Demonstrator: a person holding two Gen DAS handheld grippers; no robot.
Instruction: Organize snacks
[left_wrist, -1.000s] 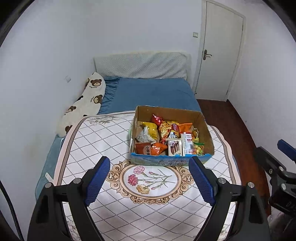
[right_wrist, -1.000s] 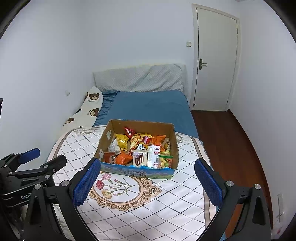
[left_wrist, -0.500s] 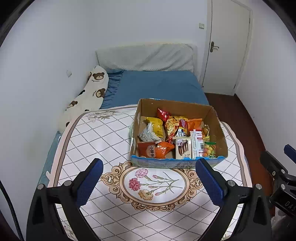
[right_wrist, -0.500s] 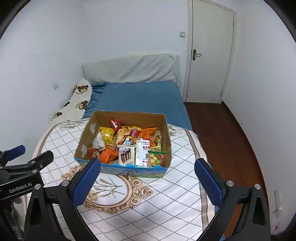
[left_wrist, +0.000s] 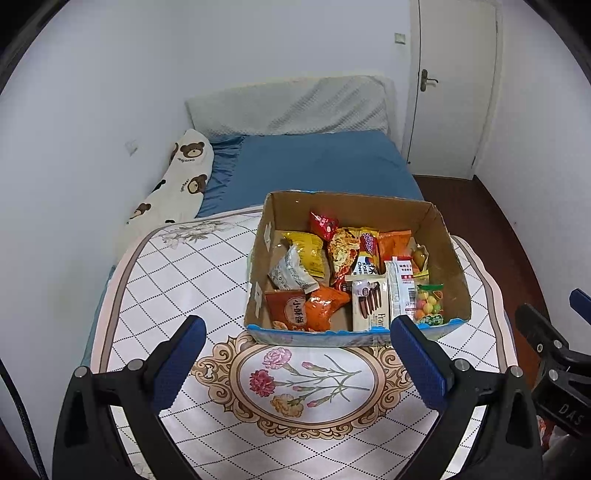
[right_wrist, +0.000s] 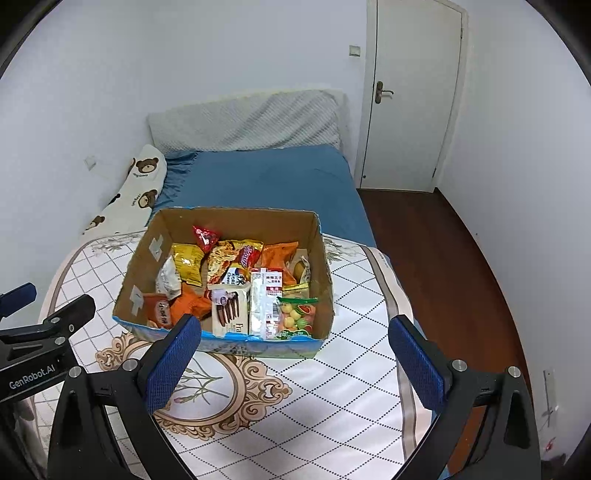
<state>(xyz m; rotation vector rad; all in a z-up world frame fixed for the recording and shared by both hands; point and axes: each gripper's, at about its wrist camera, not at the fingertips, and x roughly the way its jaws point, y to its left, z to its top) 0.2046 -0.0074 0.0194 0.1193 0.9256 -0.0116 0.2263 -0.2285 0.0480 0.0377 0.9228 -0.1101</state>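
Note:
A cardboard box (left_wrist: 454, 266) (right_wrist: 142, 273) stands on a patterned mat over the bed, filled with several snack packets. Among them are an orange chip bag (left_wrist: 325, 304), a chocolate biscuit box (left_wrist: 369, 302) (right_wrist: 229, 306), a yellow bag (left_wrist: 306, 251) and a pack of coloured candy (left_wrist: 428, 304) (right_wrist: 297, 314). My left gripper (left_wrist: 295, 365) is open and empty, short of the box's near wall. My right gripper (right_wrist: 293, 362) is open and empty too, just in front of the box's right half. Each gripper shows at the edge of the other's view.
The white diamond-pattern mat (left_wrist: 177, 295) with a flower medallion covers the near end of a blue bed (left_wrist: 317, 166). A bear-print pillow (left_wrist: 177, 184) lies along the left wall. A grey headboard cushion (left_wrist: 291, 107), a closed white door (left_wrist: 454, 85) and wooden floor (right_wrist: 443, 266) lie beyond.
Both grippers came down and forward toward the box, which now looks larger and nearer. The left gripper's fingers spread wider than a second ago.

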